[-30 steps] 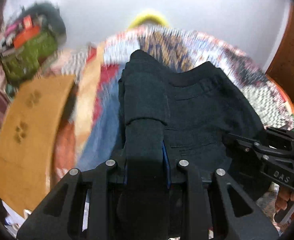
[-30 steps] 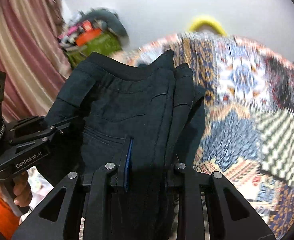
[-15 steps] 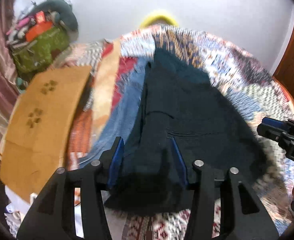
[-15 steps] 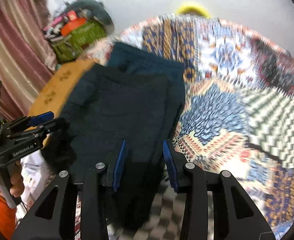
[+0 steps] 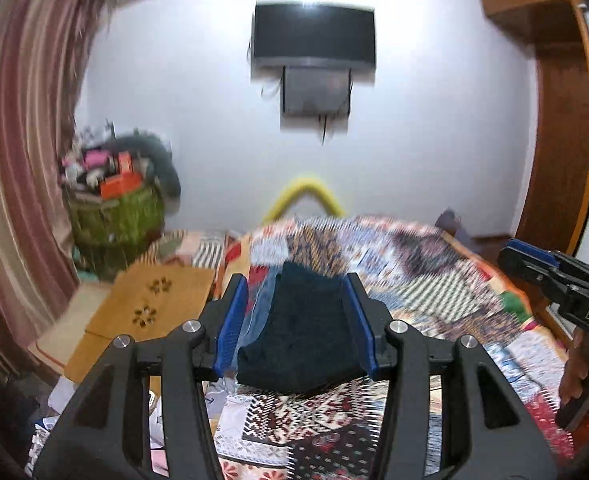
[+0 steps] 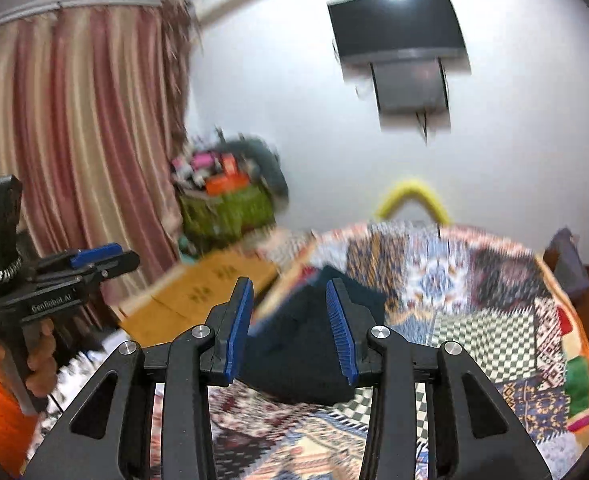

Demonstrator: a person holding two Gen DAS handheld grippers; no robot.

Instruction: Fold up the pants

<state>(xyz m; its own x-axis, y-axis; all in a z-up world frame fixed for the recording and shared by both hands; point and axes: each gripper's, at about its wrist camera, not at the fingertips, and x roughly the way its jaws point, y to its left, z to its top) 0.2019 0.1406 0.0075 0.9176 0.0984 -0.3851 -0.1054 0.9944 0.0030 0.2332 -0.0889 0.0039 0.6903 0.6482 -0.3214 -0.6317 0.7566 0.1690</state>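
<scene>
The dark navy pants [image 5: 300, 332] lie folded on the patterned bedspread [image 5: 434, 292], seen past both grippers; they also show in the right wrist view [image 6: 294, 352]. My left gripper [image 5: 296, 300] is open and empty, raised above and in front of the pants. My right gripper [image 6: 290, 300] is open and empty, also raised clear of the pants. The right gripper shows at the right edge of the left wrist view [image 5: 550, 280], and the left gripper at the left of the right wrist view [image 6: 74, 272]. The frames are motion-blurred.
A brown cardboard sheet [image 5: 146, 304] lies on the bed left of the pants. A green basket of clutter [image 5: 118, 208] stands by the striped curtain [image 5: 18, 160]. A TV [image 5: 314, 40] hangs on the far wall. A wooden door frame [image 5: 562, 120] is at right.
Both grippers let go of the pants, opened, and pulled up and back. The pants now lie folded on the bed. The views tilted up toward the wall.
</scene>
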